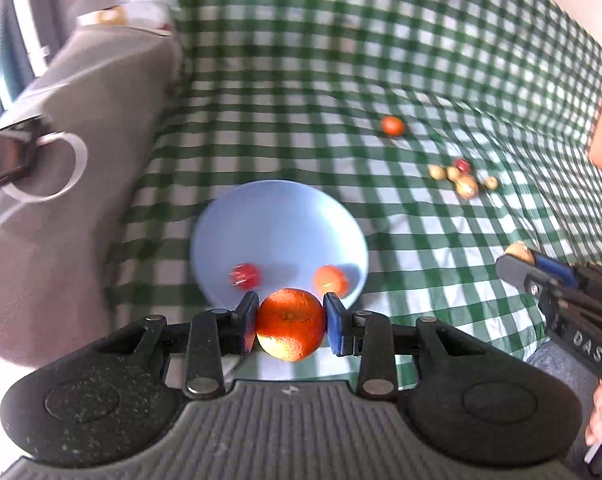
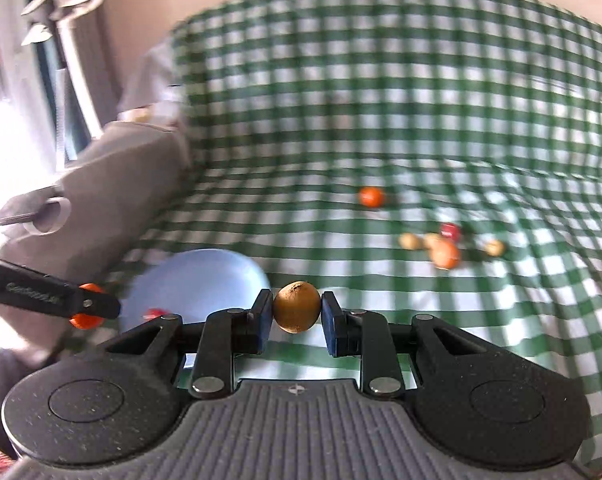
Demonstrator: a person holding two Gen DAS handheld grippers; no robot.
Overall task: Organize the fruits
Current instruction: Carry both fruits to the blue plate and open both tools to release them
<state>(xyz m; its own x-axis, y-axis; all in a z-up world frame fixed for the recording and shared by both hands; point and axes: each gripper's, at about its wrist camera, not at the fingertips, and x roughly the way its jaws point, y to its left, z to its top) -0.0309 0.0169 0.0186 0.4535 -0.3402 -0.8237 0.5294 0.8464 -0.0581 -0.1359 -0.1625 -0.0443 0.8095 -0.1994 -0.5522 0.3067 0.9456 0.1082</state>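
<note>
Each handheld gripper (image 1: 289, 326) has 2 black arms, blue pads (image 1: 335, 322), silver rivets and a ribbed grey base; the right gripper (image 1: 517, 258) bears white lettering.

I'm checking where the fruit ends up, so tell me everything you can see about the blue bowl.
The blue bowl is round, pale blue, smooth and matte, plastic-looking. It sits upright on the green checked cloth, near the grey cushion. Inside lie a red fruit and a small orange fruit. Neither gripper touches it, as far as the blur shows.
</note>
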